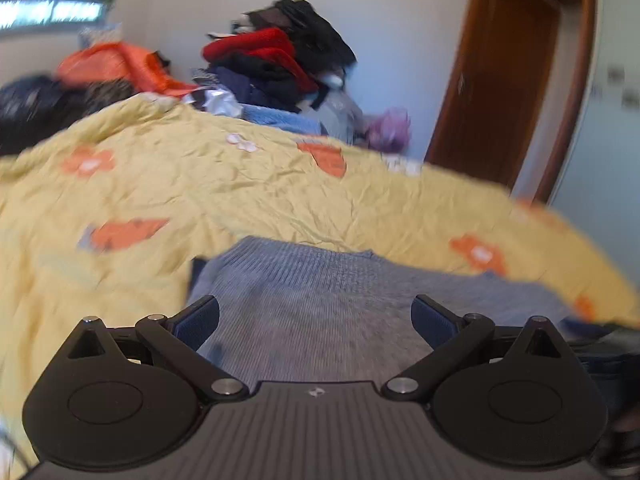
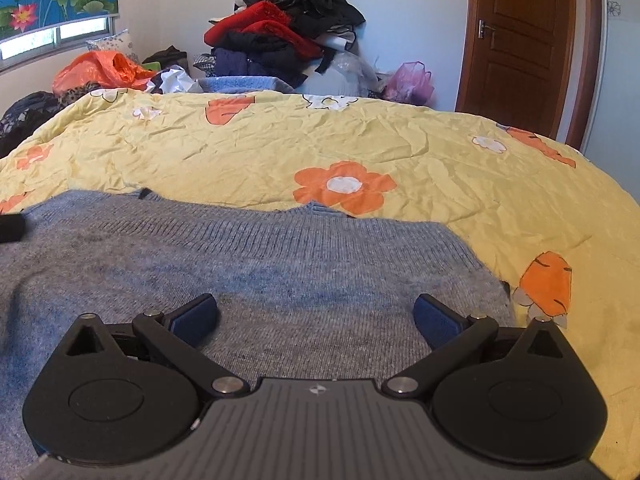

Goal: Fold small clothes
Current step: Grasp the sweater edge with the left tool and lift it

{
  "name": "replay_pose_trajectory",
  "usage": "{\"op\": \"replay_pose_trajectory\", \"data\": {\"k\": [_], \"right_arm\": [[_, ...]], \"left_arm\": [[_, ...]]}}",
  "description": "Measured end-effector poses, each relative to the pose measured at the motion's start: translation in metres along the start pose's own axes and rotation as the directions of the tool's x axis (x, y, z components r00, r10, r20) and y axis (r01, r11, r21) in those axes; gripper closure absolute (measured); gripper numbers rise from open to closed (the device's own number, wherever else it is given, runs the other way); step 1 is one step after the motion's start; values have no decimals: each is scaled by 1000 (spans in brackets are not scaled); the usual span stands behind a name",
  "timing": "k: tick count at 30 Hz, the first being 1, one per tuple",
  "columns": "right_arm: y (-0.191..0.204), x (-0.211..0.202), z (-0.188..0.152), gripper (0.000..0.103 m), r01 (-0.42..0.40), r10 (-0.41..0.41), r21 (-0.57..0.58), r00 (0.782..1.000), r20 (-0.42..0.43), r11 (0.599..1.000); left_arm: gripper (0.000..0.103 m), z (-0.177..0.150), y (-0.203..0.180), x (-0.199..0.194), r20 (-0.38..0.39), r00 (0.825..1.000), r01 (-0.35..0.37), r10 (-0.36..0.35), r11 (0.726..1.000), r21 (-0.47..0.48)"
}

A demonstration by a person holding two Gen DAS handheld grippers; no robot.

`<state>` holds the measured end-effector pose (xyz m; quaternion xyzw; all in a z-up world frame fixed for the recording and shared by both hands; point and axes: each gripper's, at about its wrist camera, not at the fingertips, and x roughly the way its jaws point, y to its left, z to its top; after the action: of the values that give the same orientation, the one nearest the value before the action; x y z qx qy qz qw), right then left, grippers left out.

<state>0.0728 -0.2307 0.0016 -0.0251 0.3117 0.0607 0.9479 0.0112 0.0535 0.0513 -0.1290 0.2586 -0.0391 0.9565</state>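
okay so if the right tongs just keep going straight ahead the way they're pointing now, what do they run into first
Most likely the grey-blue knitted sweater: the right tongs are open just above it and it fills the space ahead. Beyond its collar comes the yellow flowered quilt. Their height above the knit is unclear.

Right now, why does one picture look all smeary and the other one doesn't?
Left wrist view: motion blur smears the clothes pile and the yellow quilt; only the left hand-held gripper stays sharp. Right wrist view: crisp, the grey sweater shows its knit, though the fisheye bends the door.
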Motion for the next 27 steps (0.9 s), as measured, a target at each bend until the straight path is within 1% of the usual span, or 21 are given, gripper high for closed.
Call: {"op": "replay_pose_trajectory", "data": {"k": [2, 4, 5, 7, 8, 10, 11, 12, 14, 16, 17, 18, 19, 20, 21, 22, 24, 25, 26, 27], "right_arm": [[0, 0, 0, 0, 0, 0, 0, 1000, 0, 1000], [0, 0, 0, 0, -1, 1, 0, 1000, 0, 1000], [0, 0, 0, 0, -1, 1, 0, 1000, 1, 1000], [0, 0, 0, 0, -2, 2, 2, 1000, 2, 1000], [0, 0, 0, 0, -2, 2, 3, 1000, 2, 1000], [0, 0, 0, 0, -2, 2, 3, 1000, 3, 1000], [-1, -1, 0, 0, -4, 4, 5, 1000, 5, 1000], [-1, -1, 0, 0, -5, 5, 8, 1000, 8, 1000], [-2, -3, -1, 0, -7, 7, 14, 1000, 13, 1000], [-2, -3, -1, 0, -6, 6, 15, 1000, 15, 1000], [-1, -4, -2, 0, -5, 5, 15, 1000, 16, 1000], [-1, -4, -2, 0, -4, 4, 15, 1000, 17, 1000], [-1, -4, -3, 0, -3, 3, 15, 1000, 17, 1000], [0, -5, -3, 0, -2, 2, 15, 1000, 18, 1000], [0, -5, -3, 0, -2, 1, 15, 1000, 19, 1000], [0, -5, -3, 0, -2, 1, 15, 1000, 19, 1000], [0, -5, -3, 0, -1, 1, 15, 1000, 18, 1000], [0, -5, -3, 0, -1, 1, 14, 1000, 18, 1000], [0, -5, -3, 0, 0, 0, 13, 1000, 17, 1000], [0, -4, -3, 0, 1, -1, 11, 1000, 15, 1000]], "left_arm": [[0, -13, 18, -38, 27, 999, 23, -20, 993, -118], [0, -31, 33, -66, 20, 999, 39, -36, 975, -219], [0, -40, 40, -78, 15, 999, 36, -33, 966, -256], [0, -53, 50, -92, -9, 1000, 1, -4, 952, -305], [0, -60, 56, -95, -31, 1000, -13, 3, 943, -332], [0, -71, 67, -91, -84, 996, -23, -10, 921, -390], [0, -73, 68, -90, -87, 996, -18, -18, 919, -394], [0, -73, 67, -90, -82, 997, -21, -12, 923, -384], [1, -70, 64, -84, -92, 995, -10, -29, 918, -396], [1, -69, 65, -78, -86, 995, 9, -51, 898, -440], [3, -68, 67, -76, -84, 995, 16, -62, 885, -466], [9, -67, 68, -74, -76, 995, 16, -60, 873, -487], [37, -66, 70, -70, -77, 995, 12, -59, 862, -507], [69, -65, 72, -65, -100, 994, -15, -43, 853, -522], [78, -66, 75, -59, -137, 990, -58, -18, 848, -527], [87, -66, 76, -55, -143, 990, -75, 0, 852, -519], [87, -64, 75, -54, -143, 990, -78, 8, 865, -496], [89, -63, 73, -53, -142, 990, -86, 19, 875, -477], [93, -63, 69, -53, -146, 988, -104, 44, 892, -440], [94, -62, 63, -52, -148, 987, -124, 70, 910, -395]]}}
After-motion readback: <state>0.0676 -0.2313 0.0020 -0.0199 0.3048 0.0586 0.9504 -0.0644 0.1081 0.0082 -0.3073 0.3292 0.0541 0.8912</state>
